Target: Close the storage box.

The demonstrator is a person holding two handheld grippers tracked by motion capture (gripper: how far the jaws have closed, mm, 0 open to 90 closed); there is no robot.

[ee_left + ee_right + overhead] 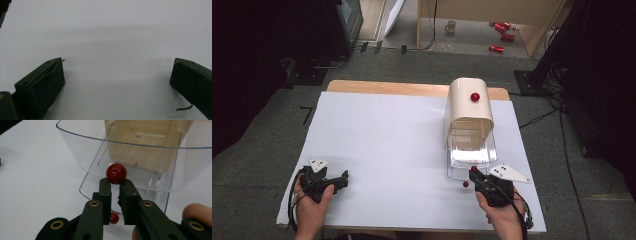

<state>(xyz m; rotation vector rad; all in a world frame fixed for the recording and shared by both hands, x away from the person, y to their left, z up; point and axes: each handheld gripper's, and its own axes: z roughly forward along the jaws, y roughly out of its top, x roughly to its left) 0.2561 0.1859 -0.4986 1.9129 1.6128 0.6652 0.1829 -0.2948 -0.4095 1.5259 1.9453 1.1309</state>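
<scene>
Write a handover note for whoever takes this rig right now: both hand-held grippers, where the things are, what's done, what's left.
Right hand-held gripper: shut on the red ball, pinched at its jaw tips just in front of the clear bin.
Left hand-held gripper: open, nothing between its jaws, over the white table cover at the near left.
Things: the clear bin sits half under the cream hood, which bears a red knob. A second red ball lies on the cover beside the right gripper.
Done: one ball grasped.
Left, probably: drop it into the bin, then fetch the second ball.
</scene>
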